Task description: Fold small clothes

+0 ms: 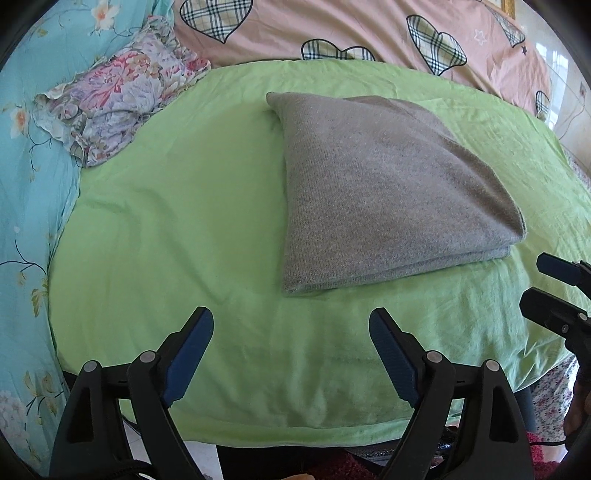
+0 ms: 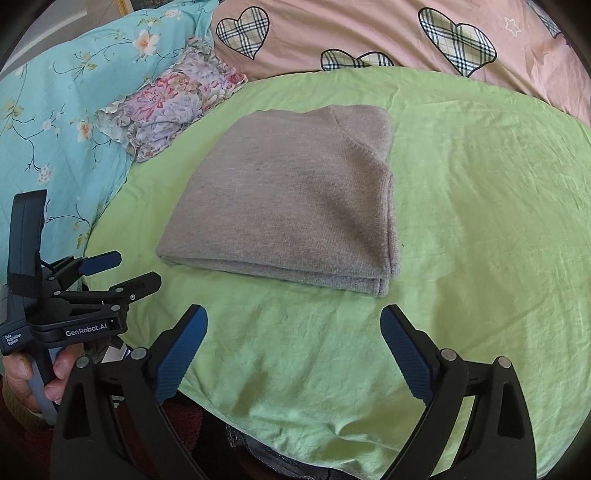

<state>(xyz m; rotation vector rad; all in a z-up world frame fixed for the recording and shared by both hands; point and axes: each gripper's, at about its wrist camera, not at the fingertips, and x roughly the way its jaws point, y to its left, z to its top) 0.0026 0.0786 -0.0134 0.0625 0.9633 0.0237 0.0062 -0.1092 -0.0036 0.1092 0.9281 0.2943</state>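
In the left wrist view, the left gripper (image 1: 291,328) stands wide and holds nothing, low over the near part of the green sheet (image 1: 184,221). One grey knitted garment (image 1: 376,192) lies ahead and a little to the right, well apart from the blue pads (image 1: 192,354). It is already folded into a compact packet: I count several layers at its near edge, though the exact number I cannot tell. At the right border the right gripper (image 1: 543,284) shows partly, its two fingers also spread. One flowered cloth (image 1: 122,107) lies crumpled at the far left, at the edge of the sheet, probably the next piece waiting.

In the right wrist view, the right gripper (image 2: 293,325) is wide and empty too, just short of the garment's (image 2: 288,199) near edge. The left gripper (image 2: 122,269) appears at the left side, held by a hand (image 2: 33,373), its fingers apart. Both grippers are kept back from the cloth, which suggests this fold is finished. Behind lie one turquoise flowered cover (image 2: 74,92) and one pink cover with plaid hearts (image 2: 369,33); four hearts I can count there.
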